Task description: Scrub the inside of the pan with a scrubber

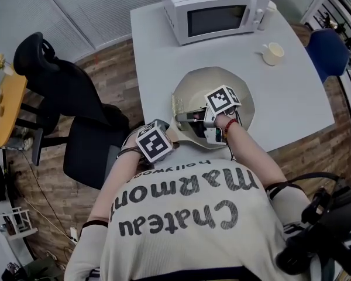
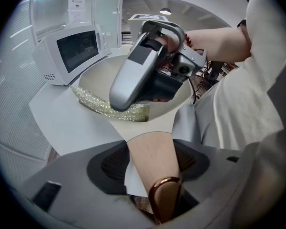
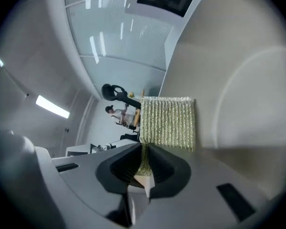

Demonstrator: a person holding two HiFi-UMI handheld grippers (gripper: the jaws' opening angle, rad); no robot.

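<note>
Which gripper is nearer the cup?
Right. The right gripper is in the pan holding the scrubber, short of the cup; the left gripper grips the pan's handle at the table's near edge.

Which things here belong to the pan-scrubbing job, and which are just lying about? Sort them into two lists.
In the job: cream round pan, its tan handle in the left tongs; glittery gold-green rectangular scrubber, pinched in the right tongs.
Lying about: white box-shaped microwave; cream ceramic cup; black office chair; blue chair.
</note>
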